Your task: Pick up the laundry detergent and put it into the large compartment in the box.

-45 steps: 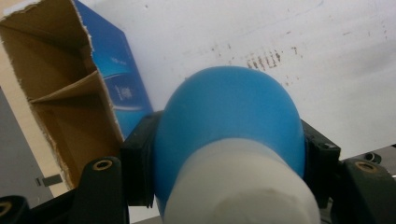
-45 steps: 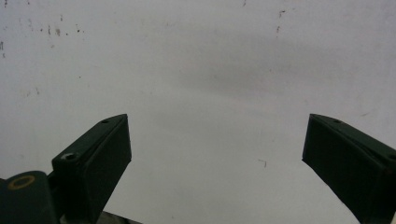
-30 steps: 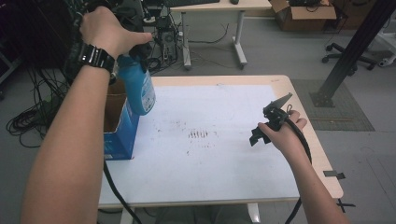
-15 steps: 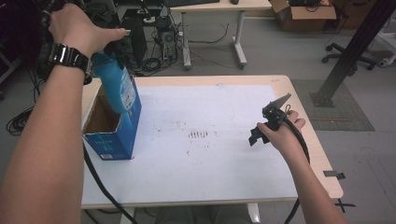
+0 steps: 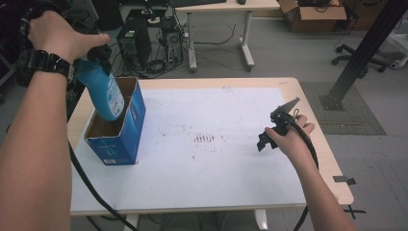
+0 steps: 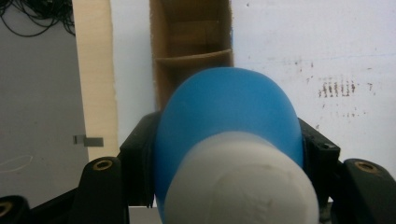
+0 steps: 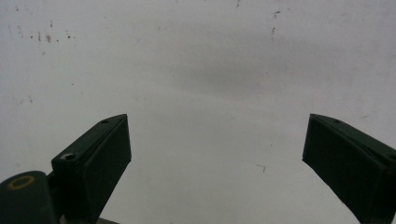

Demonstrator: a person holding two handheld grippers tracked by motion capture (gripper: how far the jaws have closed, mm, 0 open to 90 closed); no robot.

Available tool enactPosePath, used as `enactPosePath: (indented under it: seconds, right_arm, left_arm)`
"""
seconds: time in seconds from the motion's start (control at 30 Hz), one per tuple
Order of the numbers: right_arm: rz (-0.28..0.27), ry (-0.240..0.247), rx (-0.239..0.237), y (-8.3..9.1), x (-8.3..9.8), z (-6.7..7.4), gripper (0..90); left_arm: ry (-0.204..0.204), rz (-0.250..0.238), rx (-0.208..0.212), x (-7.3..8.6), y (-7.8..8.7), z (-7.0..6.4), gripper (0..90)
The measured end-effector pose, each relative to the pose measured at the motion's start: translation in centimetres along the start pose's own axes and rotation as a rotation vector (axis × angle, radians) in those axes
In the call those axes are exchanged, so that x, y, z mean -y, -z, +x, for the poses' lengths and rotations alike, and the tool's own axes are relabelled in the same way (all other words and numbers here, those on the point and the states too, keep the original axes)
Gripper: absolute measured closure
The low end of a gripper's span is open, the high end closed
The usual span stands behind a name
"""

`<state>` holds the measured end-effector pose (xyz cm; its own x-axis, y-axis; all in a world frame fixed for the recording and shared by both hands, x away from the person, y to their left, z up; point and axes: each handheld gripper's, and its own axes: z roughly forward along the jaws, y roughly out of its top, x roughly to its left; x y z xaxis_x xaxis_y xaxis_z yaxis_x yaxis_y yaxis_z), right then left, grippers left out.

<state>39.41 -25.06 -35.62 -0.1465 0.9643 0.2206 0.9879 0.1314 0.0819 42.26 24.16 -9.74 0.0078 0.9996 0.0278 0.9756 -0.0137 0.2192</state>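
A blue bottle [image 5: 102,91] with a white cap [image 6: 240,184] hangs upright from my left gripper [image 5: 94,53], which is shut on its neck. Its lower end dips into the open top of a blue cardboard box [image 5: 126,134] at the table's left side. In the left gripper view the bottle [image 6: 229,107] sits between the black jaws, above the box's brown inside [image 6: 194,42] with its divider. My right gripper [image 5: 272,132] is held over the white mat at the right, its jaws wide apart over bare mat, nothing between them [image 7: 215,154].
A white mat [image 5: 216,163] with dark smudges [image 5: 204,138] covers the wooden table [image 5: 312,120]. Behind the table stand a second desk, computer towers [image 5: 132,41] and cables on the floor. A black post base [image 5: 337,101] stands at the right.
My left hand has carried the bottle from beside the box to over its open top and lowered its base into it. The right hand has stayed put.
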Motion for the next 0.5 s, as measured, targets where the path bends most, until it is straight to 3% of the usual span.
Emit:
enactPosePath:
  seconds: [0.5]
  right_arm:
    - [0.020,-0.003,0.017,-0.7,-0.2,0.1,8.3]
  left_arm:
    - [0.001,0.028,-0.013,0.1,-3.2,1.4,37.4]
